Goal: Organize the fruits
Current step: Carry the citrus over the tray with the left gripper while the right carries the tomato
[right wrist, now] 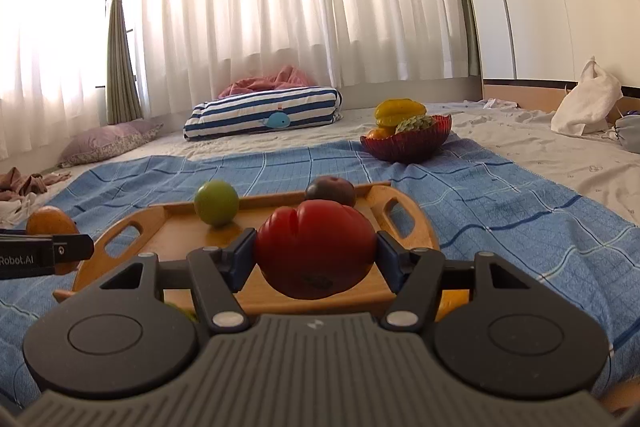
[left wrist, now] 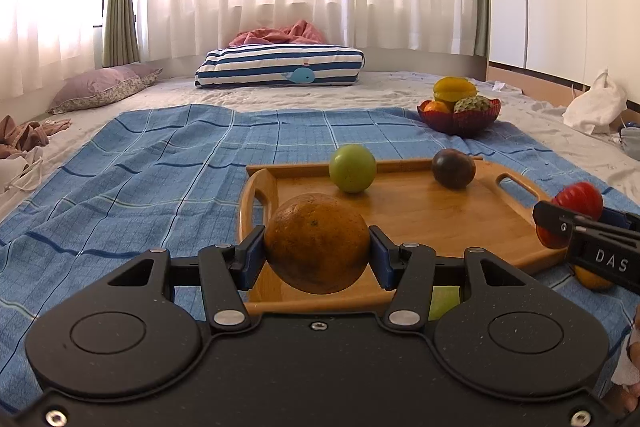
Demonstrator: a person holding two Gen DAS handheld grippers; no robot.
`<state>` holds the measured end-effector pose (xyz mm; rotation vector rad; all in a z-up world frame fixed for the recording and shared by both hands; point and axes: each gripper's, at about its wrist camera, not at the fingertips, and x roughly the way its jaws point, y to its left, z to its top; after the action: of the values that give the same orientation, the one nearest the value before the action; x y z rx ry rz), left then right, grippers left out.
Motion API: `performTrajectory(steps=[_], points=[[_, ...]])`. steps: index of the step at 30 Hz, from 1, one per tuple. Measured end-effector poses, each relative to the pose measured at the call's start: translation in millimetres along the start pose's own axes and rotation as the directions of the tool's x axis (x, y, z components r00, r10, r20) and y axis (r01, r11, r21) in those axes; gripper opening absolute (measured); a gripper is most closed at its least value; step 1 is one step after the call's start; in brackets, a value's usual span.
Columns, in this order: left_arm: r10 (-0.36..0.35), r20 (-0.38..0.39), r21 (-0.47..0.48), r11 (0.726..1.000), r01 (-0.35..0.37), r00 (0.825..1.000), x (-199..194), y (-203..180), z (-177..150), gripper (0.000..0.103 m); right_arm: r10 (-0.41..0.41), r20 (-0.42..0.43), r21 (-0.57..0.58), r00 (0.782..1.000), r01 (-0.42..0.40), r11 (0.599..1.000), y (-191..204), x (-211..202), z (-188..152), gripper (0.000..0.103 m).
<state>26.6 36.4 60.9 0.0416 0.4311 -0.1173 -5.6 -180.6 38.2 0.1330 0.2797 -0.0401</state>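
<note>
My left gripper is shut on an orange, held just above the near left end of a wooden tray. My right gripper is shut on a ribbed red tomato, held over the tray's near edge. On the tray sit a green round fruit and a dark purple fruit. The red tomato and the right gripper's finger show at the right edge of the left wrist view. The orange shows at far left in the right wrist view.
The tray lies on a blue checked cloth spread over a bed. A red bowl with a yellow starfruit and other fruit stands beyond the tray to the right. A striped pillow, a purple pillow and a white bag lie farther off.
</note>
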Motion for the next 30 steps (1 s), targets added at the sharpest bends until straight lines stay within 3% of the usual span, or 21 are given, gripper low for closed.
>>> performTrajectory(steps=[16,24,30], points=[[-0.03,-0.015,-0.027,0.999,0.029,0.999,34.0,4.5,33.5,0.051,0.007,0.017,0.028,1.0,-0.008,1.0,-26.2,37.5,43.3,0.066],[-0.045,-0.062,-0.064,0.997,0.041,0.997,65.0,15.1,53.0,0.051,0.063,-0.075,0.101,0.995,-0.055,0.993,-48.1,72.0,60.9,0.066],[-0.052,-0.117,-0.097,0.994,0.041,0.992,96.1,21.6,63.2,0.051,0.065,-0.139,0.093,0.988,-0.052,0.994,-52.9,104.6,71.2,0.066]])
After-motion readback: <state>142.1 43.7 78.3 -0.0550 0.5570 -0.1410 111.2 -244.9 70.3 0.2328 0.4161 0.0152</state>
